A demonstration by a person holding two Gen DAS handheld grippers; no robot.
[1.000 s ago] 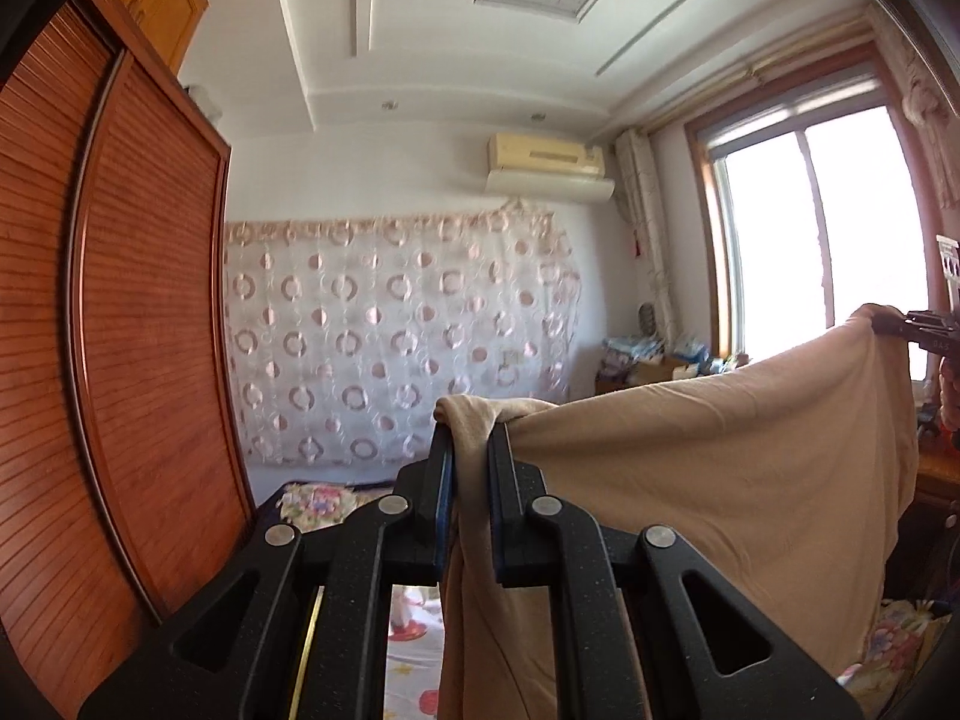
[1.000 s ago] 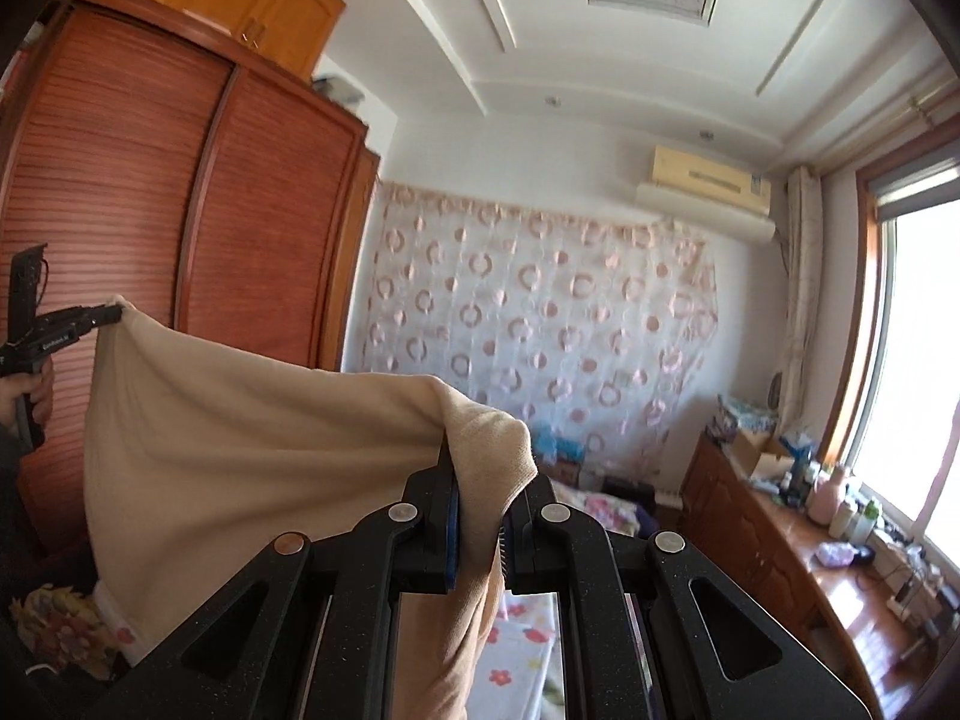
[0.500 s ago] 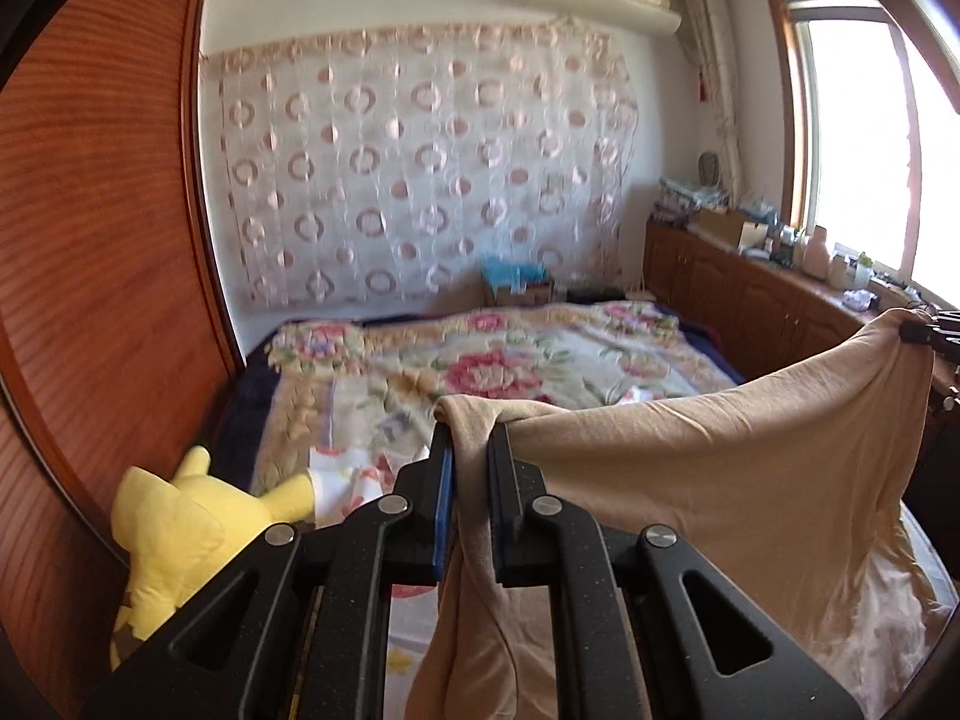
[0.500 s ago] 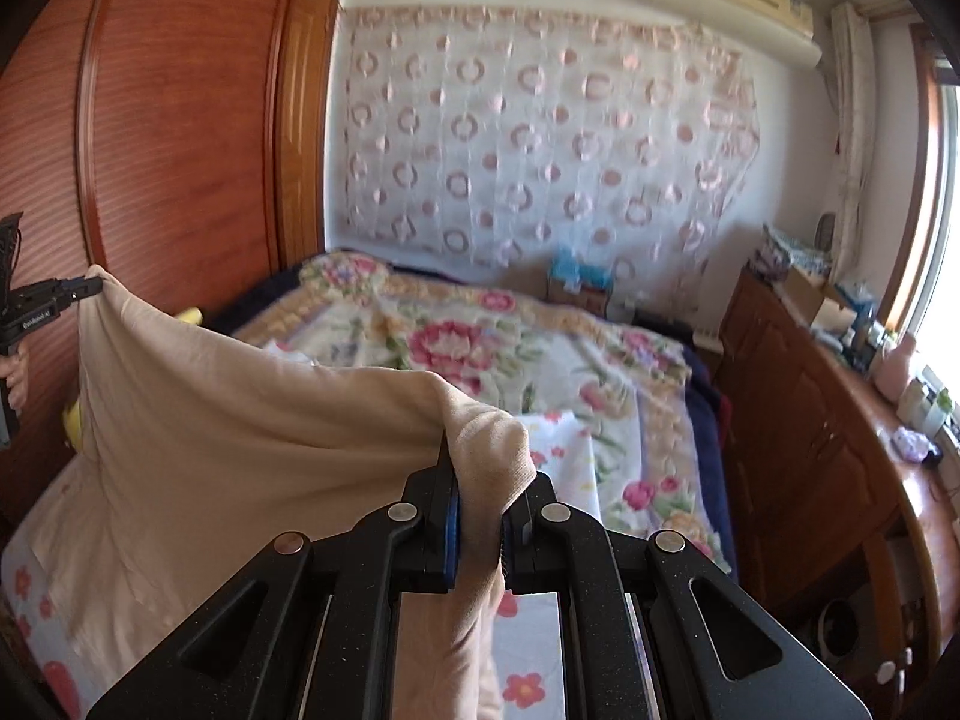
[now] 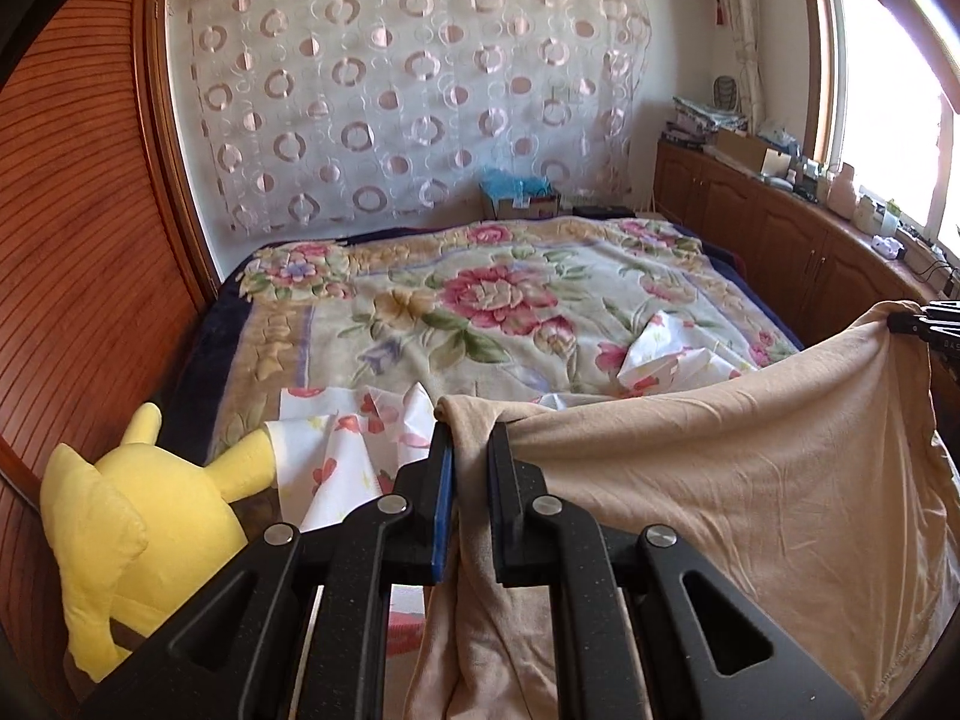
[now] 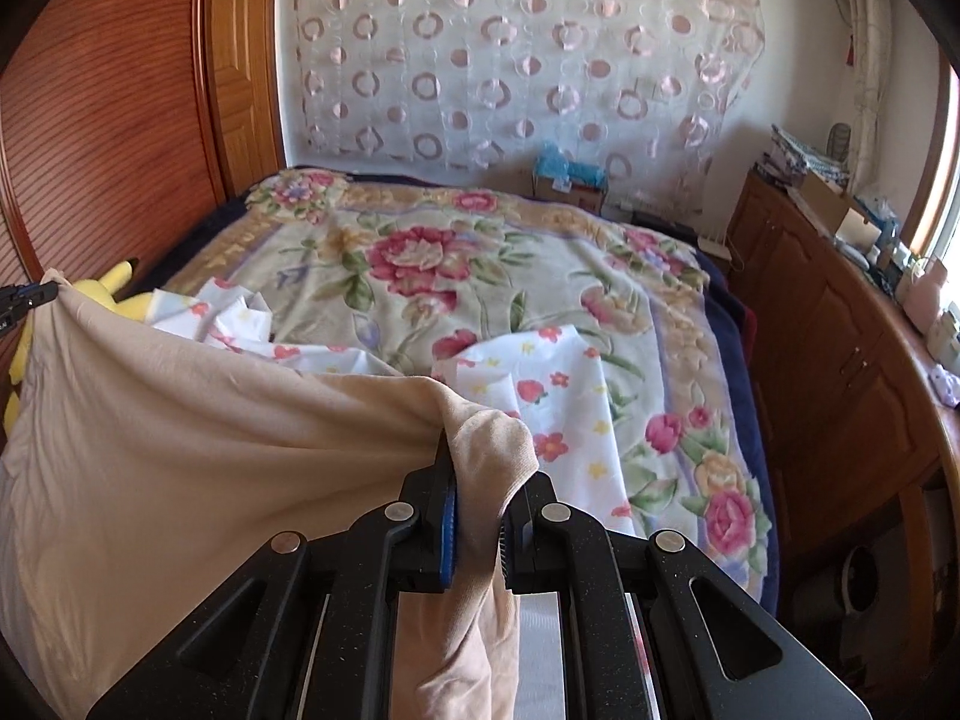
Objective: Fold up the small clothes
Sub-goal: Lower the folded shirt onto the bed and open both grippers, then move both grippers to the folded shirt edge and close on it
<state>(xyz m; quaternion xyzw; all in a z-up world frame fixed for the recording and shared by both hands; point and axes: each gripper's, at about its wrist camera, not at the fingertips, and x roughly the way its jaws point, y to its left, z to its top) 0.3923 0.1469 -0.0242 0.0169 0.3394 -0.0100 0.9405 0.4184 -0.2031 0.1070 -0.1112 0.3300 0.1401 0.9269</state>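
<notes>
A beige garment [image 5: 738, 480] hangs stretched between my two grippers above the near end of the bed. My left gripper [image 5: 470, 438] is shut on one upper corner of it. The other corner is pinched by my right gripper [image 6: 480, 462], which also shows at the right edge of the left wrist view as a black right gripper tip [image 5: 927, 324]. In the right wrist view the beige garment [image 6: 198, 450] spreads leftward to the left gripper tip [image 6: 24, 297]. The cloth sags between the corners and its lower part drops out of sight.
A bed with a floral blanket [image 5: 480, 300] lies ahead, with white flowered cloths [image 6: 552, 384] on its near part. A yellow plush toy [image 5: 138, 516] sits at the left by the wooden wardrobe [image 5: 78, 240]. Wooden cabinets [image 6: 840, 324] with clutter run along the right under the window.
Both grippers have tipped down from facing the ceiling and wall to facing the bed, moving lower with the beige garment still stretched between them.
</notes>
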